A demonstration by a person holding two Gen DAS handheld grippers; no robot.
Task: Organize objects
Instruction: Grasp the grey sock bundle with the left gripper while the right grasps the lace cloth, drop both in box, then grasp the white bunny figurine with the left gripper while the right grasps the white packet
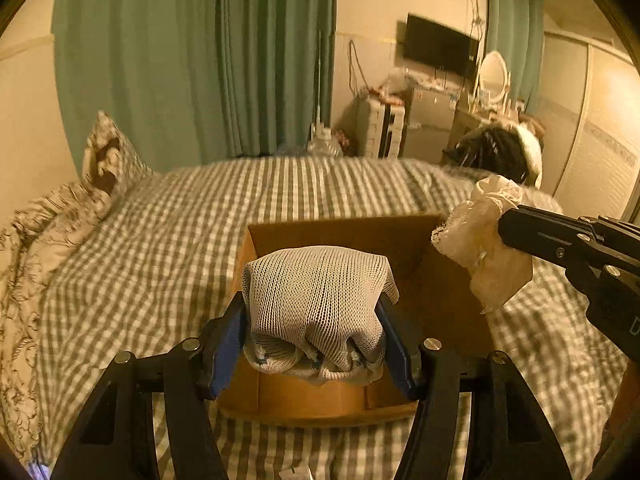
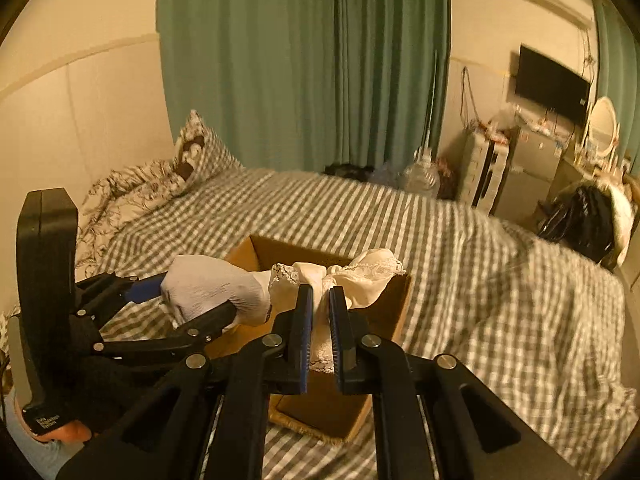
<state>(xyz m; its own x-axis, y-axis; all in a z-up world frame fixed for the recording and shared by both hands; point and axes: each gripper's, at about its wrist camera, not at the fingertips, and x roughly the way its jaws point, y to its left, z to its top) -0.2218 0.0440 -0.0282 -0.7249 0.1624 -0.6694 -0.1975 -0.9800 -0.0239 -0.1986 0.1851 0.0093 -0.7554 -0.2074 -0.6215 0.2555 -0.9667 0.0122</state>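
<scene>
An open cardboard box (image 1: 436,280) sits on the checked bed (image 1: 160,248). My left gripper (image 1: 314,312) is shut on a rolled white mesh garment (image 1: 316,300) and holds it just above the box opening. My right gripper (image 2: 320,292) is shut on a cream lace-trimmed cloth (image 2: 368,276) and holds it over the box (image 2: 392,320). In the left wrist view the right gripper (image 1: 504,224) comes in from the right with the lace cloth (image 1: 480,240) at the box's right edge. In the right wrist view the left gripper (image 2: 208,300) holds the mesh garment (image 2: 216,292) at the left.
A patterned pillow (image 1: 108,160) and a floral duvet (image 1: 24,280) lie at the bed's left. Green curtains (image 1: 192,60) hang behind. A TV (image 1: 438,46), drawers (image 1: 380,132) and a mirror (image 1: 493,76) stand at the far right. A black and white bundle (image 1: 500,152) sits by the bed.
</scene>
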